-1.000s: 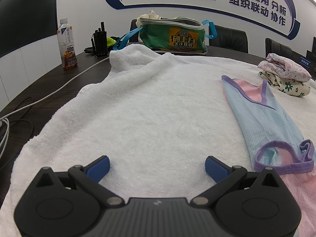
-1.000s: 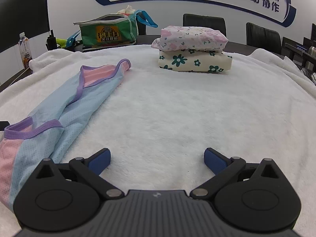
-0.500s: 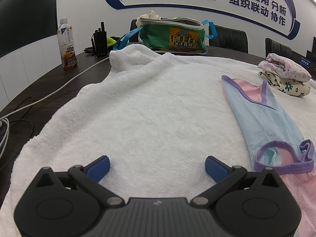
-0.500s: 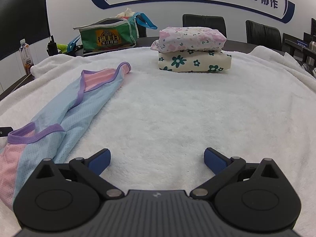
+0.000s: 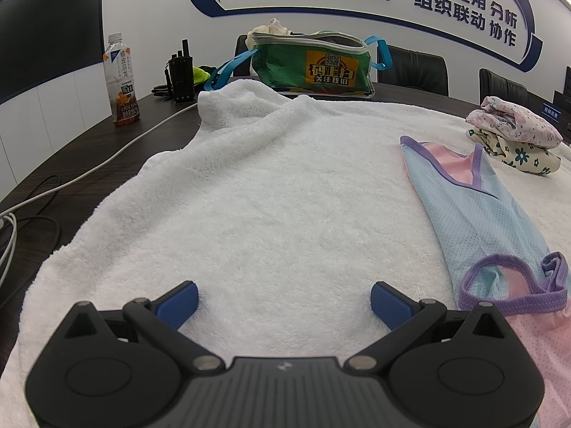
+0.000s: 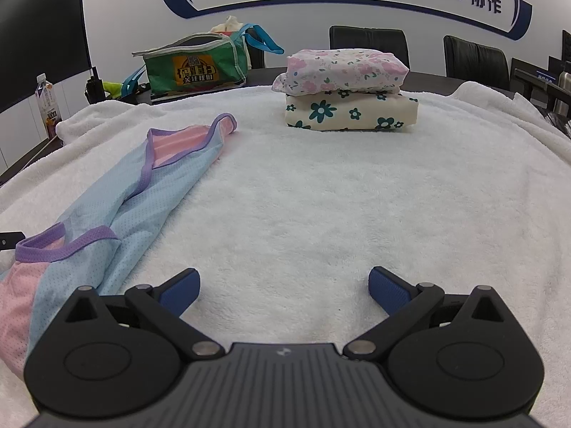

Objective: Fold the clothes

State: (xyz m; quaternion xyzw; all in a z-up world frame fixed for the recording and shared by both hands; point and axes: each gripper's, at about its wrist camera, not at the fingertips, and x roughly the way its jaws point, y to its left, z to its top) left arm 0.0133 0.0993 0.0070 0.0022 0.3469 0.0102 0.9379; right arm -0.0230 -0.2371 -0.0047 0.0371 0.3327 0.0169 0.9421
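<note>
Two tools hover low over a white fleece blanket (image 5: 271, 192) spread on the tabletop (image 5: 107, 142), and both stand with fingers wide apart, gripping nothing: the left tool (image 5: 284, 299) over bare fleece, the right tool (image 6: 282, 287) likewise, with the task's garment between them. That garment, a light blue and pink mesh top (image 6: 142, 192) with purple trim, lies stretched out lengthwise from near to far, its near end with a purple-edged opening just right of the left tool and just left of the right one; whether it is already folded in half along its length is hard to tell from these angles. Farther off, to the right, two folded floral pieces (image 6: 348, 89) sit stacked squarely, so part of the pile lies as the task wants. For a clean fold, I would judge that each tool should pinch the purple trim (image 5: 514, 294) at a corner rather than the thin mesh, and take cloth only, since the fleece could snag. A green bag (image 5: 314, 64) and a drink bottle (image 5: 121, 82) stand at the far left, well clear.
</note>
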